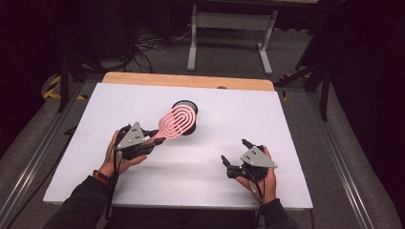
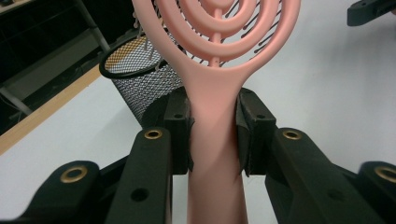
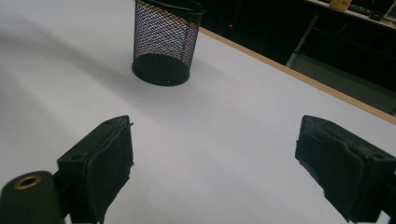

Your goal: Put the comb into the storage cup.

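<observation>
Two tongs are in your hands, and the left gripper is the one that matters now. Its jaws are closed on the handle of the pink hairbrush, one pad on each side, as the left gripper view shows well. From the tongs the brush runs away toward the upper right of the high view, and its round head lies over the black mesh cup, which stands near the centre of the white table. So the long axis of the brush already points at the cup, but it looks more level than upright; I judge you must tip the head down to put it in. Your right gripper stands with its jaws wide apart and nothing between them, at the lower right of the high view, well apart from the cup.
</observation>
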Tool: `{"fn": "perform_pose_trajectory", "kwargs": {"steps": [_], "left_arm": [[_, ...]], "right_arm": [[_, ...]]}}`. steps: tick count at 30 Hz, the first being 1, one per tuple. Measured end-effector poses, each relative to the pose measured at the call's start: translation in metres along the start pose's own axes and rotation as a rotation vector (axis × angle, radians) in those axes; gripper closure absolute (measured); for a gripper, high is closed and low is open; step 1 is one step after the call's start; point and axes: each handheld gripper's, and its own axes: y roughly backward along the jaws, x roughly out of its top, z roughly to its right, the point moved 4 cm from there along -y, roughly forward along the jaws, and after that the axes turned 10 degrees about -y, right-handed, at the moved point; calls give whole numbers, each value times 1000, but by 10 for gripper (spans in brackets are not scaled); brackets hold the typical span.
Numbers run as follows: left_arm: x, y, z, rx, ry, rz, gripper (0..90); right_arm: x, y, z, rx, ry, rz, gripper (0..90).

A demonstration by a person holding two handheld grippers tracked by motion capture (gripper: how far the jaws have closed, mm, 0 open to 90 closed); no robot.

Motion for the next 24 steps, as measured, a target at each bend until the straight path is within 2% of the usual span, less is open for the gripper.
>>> {"fn": "perform_pose_trajectory", "kwargs": {"steps": [8,12,24], "left_arm": [[1,1,-1,26,36,38,696],[2,4,-4,33,71,72,696],[5,12,-11,59,113,129,696]], "right_arm": [[-1,-1,1,-4,-4,-1,102],[-1,-1,1,-5,-9,-1,102],[-1,-1,0,-1,-7,-6,103]]}}
